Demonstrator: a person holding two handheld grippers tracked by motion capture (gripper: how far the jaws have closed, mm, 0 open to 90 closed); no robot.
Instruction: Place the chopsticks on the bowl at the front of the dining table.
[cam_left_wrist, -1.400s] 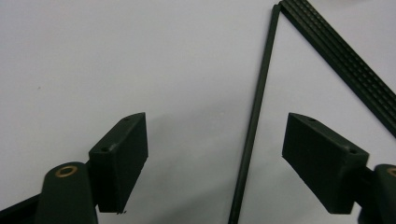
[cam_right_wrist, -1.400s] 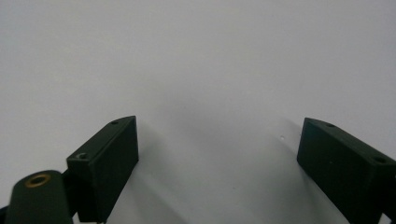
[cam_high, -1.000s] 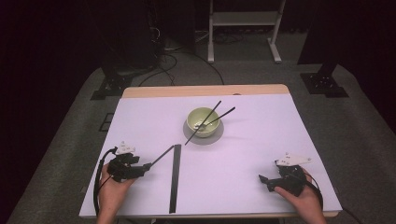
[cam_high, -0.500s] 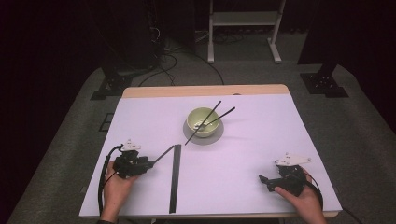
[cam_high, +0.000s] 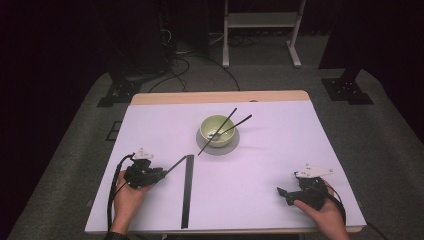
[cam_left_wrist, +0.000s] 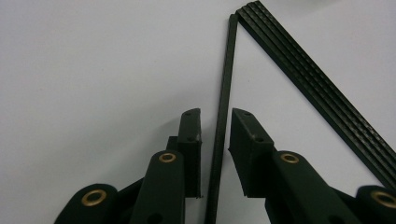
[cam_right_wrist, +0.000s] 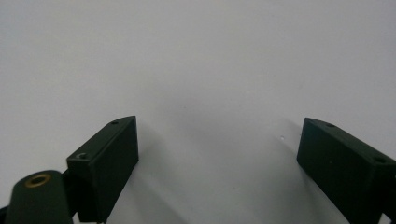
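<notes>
Two chopsticks (cam_high: 223, 131) in green bowl (cam_high: 217, 131), left gripper (cam_left_wrist: 215, 135) closing around thin black stick (cam_left_wrist: 223, 116), right gripper (cam_right_wrist: 217, 154) wide.

Count on table (cam_high: 300, 145) — one green bowl (cam_high: 216, 131), two chopsticks (cam_high: 235, 124) resting in it, one single black strip (cam_high: 176, 164), one bundle of black strips (cam_high: 187, 190); two grippers — left (cam_high: 159, 175), right (cam_high: 283, 194).
</notes>
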